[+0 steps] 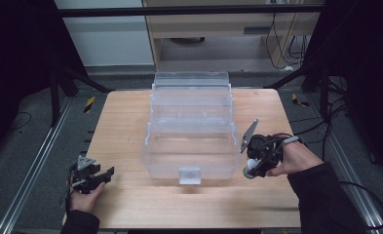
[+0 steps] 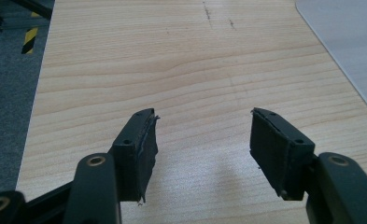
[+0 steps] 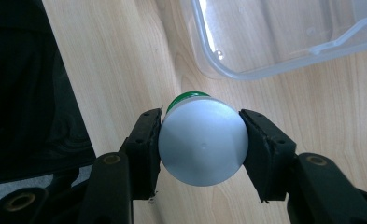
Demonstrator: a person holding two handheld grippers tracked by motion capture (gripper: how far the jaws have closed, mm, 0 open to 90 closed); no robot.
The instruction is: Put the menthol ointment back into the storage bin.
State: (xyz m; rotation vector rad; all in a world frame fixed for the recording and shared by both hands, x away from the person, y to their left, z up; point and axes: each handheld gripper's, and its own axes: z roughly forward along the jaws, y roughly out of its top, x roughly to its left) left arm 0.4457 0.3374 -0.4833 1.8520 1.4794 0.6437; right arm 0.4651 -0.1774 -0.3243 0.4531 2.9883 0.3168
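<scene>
Bench (image 1: 130,204) of pale wood, carrying a clear plastic box (image 1: 191,129) with its lid thrown back. At the box's right wall we hold the right gripper (image 1: 251,170), jaws clenched on a small white bottle (image 3: 202,145) with a green end, clear of the wood. We judge the carry step in hand; next, lift over the rim and release inside. Left gripper (image 2: 202,147) rests apart, jaws released.

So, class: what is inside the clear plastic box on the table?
Nothing shows inside the clear plastic box; the wooden table is visible through its base. The white bottle is outside, clamped in the right gripper beside the box.
</scene>
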